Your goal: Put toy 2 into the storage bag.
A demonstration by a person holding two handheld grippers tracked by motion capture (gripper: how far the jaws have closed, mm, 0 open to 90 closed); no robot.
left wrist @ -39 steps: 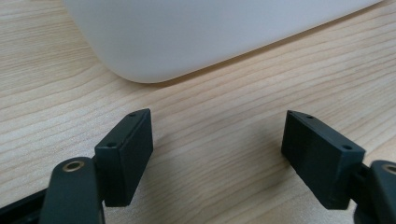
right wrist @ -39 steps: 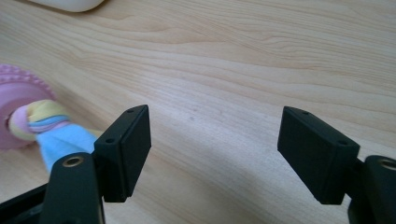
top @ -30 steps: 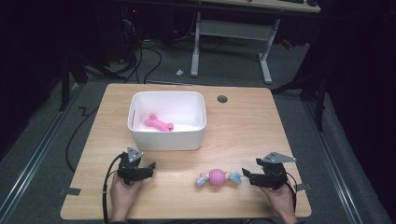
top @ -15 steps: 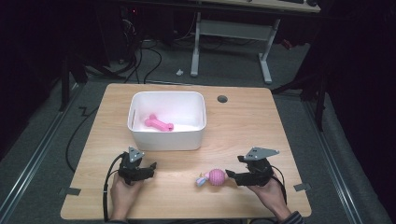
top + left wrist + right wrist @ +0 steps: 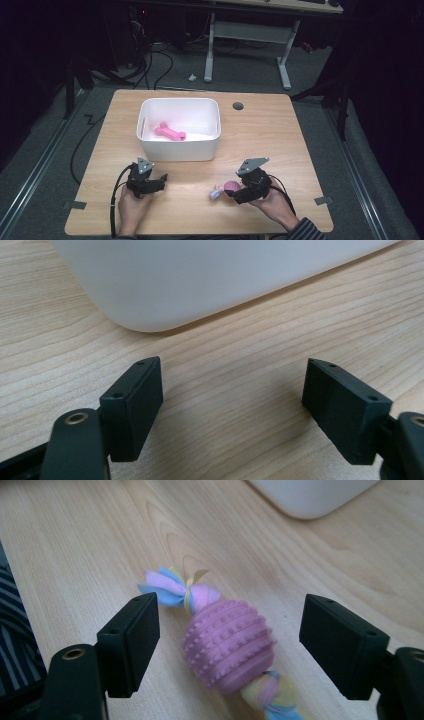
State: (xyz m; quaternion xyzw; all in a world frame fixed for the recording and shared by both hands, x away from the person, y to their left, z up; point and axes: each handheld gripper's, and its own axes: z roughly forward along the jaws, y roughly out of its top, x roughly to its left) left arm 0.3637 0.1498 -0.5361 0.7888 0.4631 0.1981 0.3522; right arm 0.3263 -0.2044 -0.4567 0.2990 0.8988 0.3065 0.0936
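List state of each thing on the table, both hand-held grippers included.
Left hand-held gripper: open, nothing between its jaws, low over the table near the bin.
Right hand-held gripper: open, jaws just opened wider, either side of the ball toy, pads not touching it.
Ball toy: lying on the table, not gripped.
Bin: upright, no lid, bone toy inside.
Bone toy: lying flat in the bin.

Purple studded ball toy [image 5: 229, 647] with pastel pink-blue-yellow cloth ends (knotted), white bin [image 5: 179, 129], pink bone [image 5: 170, 132], pale wood-grain table [image 5: 280, 135]
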